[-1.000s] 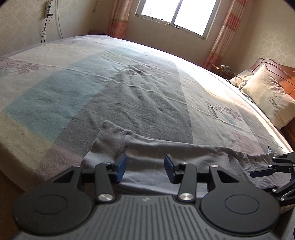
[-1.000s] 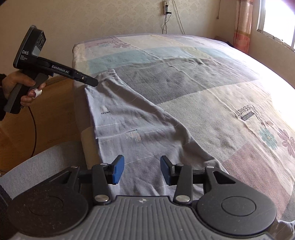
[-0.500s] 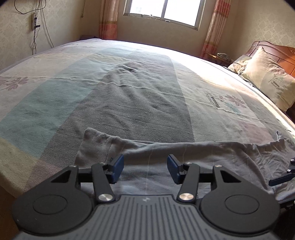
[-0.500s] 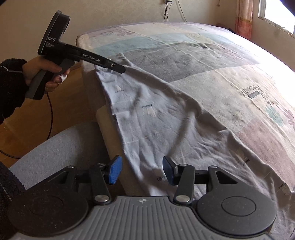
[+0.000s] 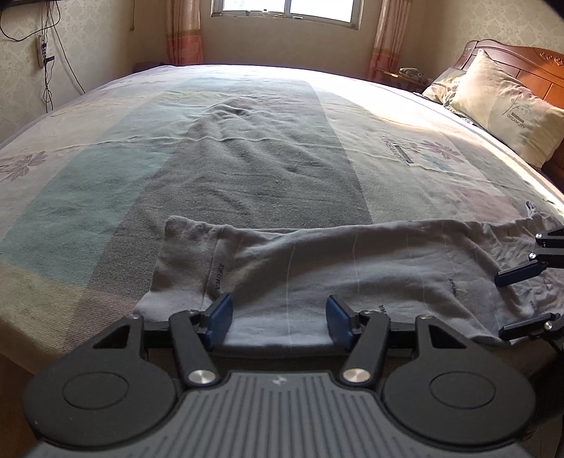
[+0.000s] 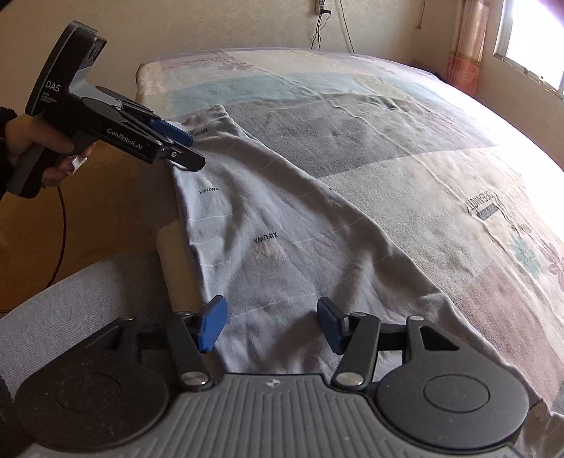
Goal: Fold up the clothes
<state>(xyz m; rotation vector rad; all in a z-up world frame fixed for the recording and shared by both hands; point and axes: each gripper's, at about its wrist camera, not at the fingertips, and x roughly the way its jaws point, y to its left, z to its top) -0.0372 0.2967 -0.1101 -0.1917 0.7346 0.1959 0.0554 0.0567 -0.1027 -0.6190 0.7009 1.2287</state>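
Note:
A long grey garment [image 5: 352, 267] printed with small "XIFUWA" marks lies stretched flat along the near edge of the bed [image 5: 246, 148]. My left gripper [image 5: 278, 322] hovers over its cuffed left end. Its jaws are opening, and cloth lies under the gap with neither pad pressing on it. In the right wrist view the same garment [image 6: 268, 225] runs away towards the left gripper [image 6: 192, 151], which a person's hand [image 6: 31, 141] holds. My right gripper [image 6: 268, 326] is over the garment's wrinkled right end, jaws opening, nothing pinched. It also shows as the right gripper [image 5: 521, 299] at the left wrist view's edge.
The bed's patchwork sheet stretches far behind the garment. Pillows [image 5: 507, 109] and a wooden headboard [image 5: 528, 67] are at the right, a window [image 5: 285, 14] at the back. Cables [image 5: 49, 70] hang on the left wall. A grey rounded surface [image 6: 70, 299] and wooden floor lie beside the bed edge.
Both grippers' jaws have spread wider. The left wrist view has rolled level, and the garment now lies flatter along the bed edge. The right gripper has sunk slightly towards the cloth.

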